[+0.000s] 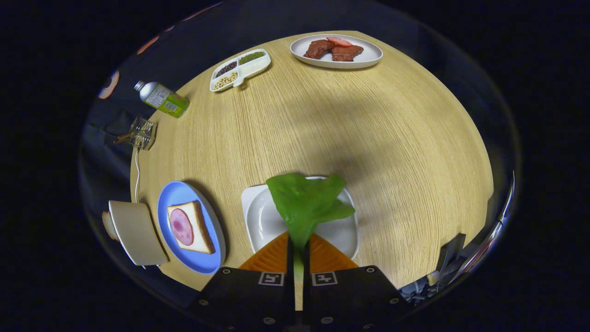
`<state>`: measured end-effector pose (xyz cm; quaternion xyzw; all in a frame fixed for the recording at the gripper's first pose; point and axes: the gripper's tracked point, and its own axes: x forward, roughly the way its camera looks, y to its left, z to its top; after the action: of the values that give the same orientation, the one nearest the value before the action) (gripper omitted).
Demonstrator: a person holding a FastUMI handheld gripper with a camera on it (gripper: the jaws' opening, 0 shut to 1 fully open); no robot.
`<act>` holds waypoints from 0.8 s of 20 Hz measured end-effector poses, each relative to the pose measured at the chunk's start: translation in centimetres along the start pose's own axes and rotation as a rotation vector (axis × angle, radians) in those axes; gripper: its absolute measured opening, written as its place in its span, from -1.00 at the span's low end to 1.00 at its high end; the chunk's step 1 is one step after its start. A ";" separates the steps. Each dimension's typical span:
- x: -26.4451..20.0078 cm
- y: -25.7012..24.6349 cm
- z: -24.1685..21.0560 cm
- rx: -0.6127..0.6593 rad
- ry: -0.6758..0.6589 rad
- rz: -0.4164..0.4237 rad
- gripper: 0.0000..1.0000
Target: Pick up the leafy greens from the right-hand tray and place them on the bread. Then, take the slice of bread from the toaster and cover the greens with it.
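Both fingers point(298, 240) apparently pinching leafy greens point(306, 200) above white tray point(258, 216).

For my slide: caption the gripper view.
Tool shut on leafy greens above the white tray.

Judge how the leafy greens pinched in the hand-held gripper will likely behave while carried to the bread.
The leafy greens probably flop: the thin blade fans unsupported beyond the hand-held gripper, shut on the stem. Likely light, apt to droop or swing above the white tray.

I see a matt, fine-grained wooden counter point(368, 138), a glossy white tray point(258, 216) just ahead of my tool, and smooth, waxy-looking greens point(306, 200).
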<state>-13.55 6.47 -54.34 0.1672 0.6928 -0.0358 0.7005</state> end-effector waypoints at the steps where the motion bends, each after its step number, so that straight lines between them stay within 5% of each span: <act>1: -0.7 0.7 0.1 -0.006 -0.012 0.011 -0.85; 10: -5.0 8.1 1.1 -0.071 -0.066 0.093 -0.85; 16: -3.1 13.5 -0.2 -0.168 -0.030 0.123 -0.85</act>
<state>-10.05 18.64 -48.75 0.1495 0.6713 0.0631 0.7233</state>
